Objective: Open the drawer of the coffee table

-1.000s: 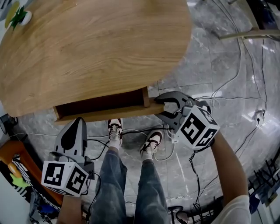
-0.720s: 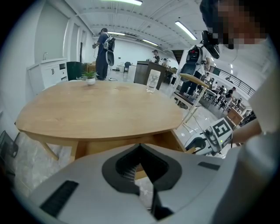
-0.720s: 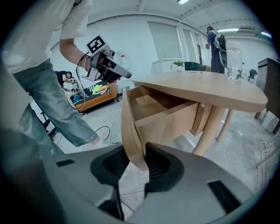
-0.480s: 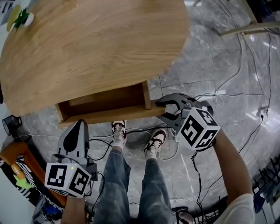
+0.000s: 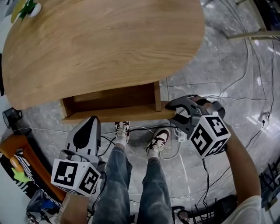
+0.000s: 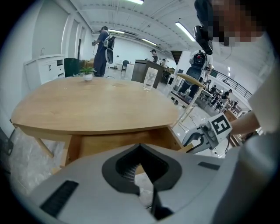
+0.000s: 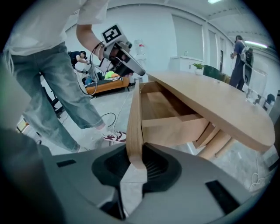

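The oval wooden coffee table (image 5: 105,43) fills the top of the head view. Its drawer (image 5: 113,98) stands pulled out from under the top, inside bare. My right gripper (image 5: 169,106) is clamped on the right end of the drawer front (image 5: 118,114). Its jaws have just been closing, with that board between them. In the right gripper view the board's end (image 7: 134,118) sits between the pads (image 7: 151,166). My left gripper (image 5: 93,120) hangs shut and empty below the drawer's left half, apart from it.
The person's legs and shoes (image 5: 157,140) stand just in front of the drawer. Cables (image 5: 245,87) trail over the marble floor at the right. A small potted plant (image 5: 28,8) sits on the table's far left corner. An orange piece of furniture (image 5: 17,162) is at lower left.
The drawer has slid further out from under the tabletop, more of its inside showing. My right gripper came along with the drawer front and rolled a little. The left gripper stayed put.
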Available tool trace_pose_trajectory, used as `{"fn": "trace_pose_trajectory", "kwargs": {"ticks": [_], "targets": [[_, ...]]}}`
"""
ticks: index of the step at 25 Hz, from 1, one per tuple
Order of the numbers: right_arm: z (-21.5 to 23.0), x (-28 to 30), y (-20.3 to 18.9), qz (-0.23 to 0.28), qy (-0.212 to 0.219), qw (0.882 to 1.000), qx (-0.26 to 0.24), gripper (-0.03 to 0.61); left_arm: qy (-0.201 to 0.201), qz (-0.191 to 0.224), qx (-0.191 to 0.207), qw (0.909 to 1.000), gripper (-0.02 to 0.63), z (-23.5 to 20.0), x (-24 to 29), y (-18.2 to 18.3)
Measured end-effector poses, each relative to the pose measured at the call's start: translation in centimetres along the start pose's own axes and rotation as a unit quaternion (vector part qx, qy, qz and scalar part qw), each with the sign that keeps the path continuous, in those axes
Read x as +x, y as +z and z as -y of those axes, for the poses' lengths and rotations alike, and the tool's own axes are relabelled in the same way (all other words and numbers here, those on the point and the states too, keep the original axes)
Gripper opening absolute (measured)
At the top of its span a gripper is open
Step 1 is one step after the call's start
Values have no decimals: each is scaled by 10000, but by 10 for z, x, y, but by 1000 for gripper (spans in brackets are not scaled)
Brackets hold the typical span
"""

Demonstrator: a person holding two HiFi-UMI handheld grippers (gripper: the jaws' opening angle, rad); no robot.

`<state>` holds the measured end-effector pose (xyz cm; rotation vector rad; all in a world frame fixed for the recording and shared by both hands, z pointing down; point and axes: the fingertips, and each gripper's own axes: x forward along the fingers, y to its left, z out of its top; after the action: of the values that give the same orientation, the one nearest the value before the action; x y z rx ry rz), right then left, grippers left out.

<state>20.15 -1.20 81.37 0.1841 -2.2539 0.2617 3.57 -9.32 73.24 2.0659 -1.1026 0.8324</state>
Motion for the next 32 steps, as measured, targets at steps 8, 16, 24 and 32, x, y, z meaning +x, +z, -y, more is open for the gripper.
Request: {"fn": "trace_pose_trajectory", "kwargs": {"ticks": [8, 16, 24, 32], "targets": [[-37, -8, -3, 0, 290, 9995, 119, 83, 34, 9, -84, 10000, -9, -3, -1, -3], [-61, -3, -10, -19, 441, 9988, 225, 87, 162, -43, -99, 9998, -9, -12, -1, -4], [-73, 8, -24, -60, 400, 9989, 233, 91, 109, -67, -54, 9999, -9, -4, -2, -9], [-75, 23, -39, -160, 244, 9994, 180, 98, 69, -95, 19, 9999, -9, 2, -1, -14]]}}
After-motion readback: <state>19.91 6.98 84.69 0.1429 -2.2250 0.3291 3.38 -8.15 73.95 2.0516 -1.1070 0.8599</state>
